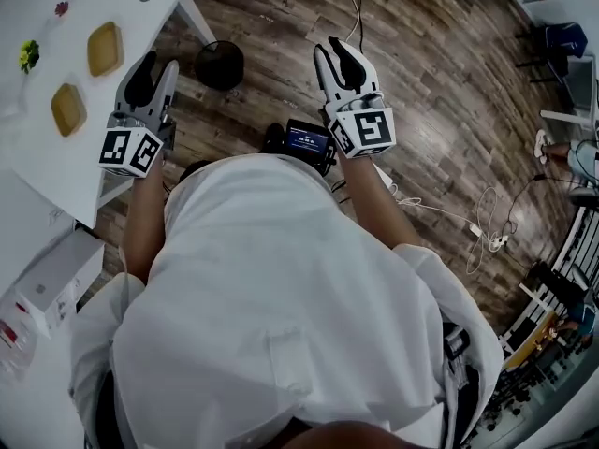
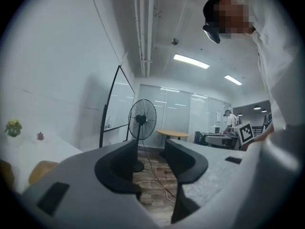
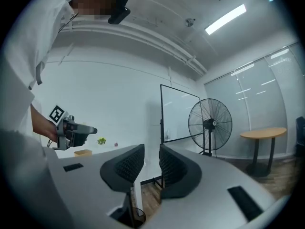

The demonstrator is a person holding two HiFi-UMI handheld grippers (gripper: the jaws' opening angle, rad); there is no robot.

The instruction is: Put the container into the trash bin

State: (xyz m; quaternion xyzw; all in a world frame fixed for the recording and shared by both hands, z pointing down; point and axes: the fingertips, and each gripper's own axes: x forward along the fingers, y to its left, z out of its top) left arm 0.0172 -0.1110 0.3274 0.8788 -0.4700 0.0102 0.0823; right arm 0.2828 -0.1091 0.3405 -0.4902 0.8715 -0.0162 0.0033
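Two yellow containers (image 1: 105, 49) (image 1: 67, 108) lie on the white table (image 1: 56, 171) at the left. A black round trash bin (image 1: 219, 65) stands on the wood floor beside a table leg. Both grippers are held up in the air in front of the person's chest. My left gripper (image 1: 155, 68) (image 2: 152, 149) hangs over the table's edge, open and empty. My right gripper (image 1: 343, 54) (image 3: 151, 156) hovers over the floor, right of the bin, with its jaws a little apart and nothing between them. The left gripper view catches one yellow container (image 2: 40, 170) at lower left.
A standing fan (image 2: 142, 120) and a round wooden table (image 2: 174, 134) stand across the room. Cables (image 1: 468, 223) trail over the floor at the right. A small plant (image 1: 28, 55) sits on the white table. White boxes (image 1: 51, 283) lie at lower left.
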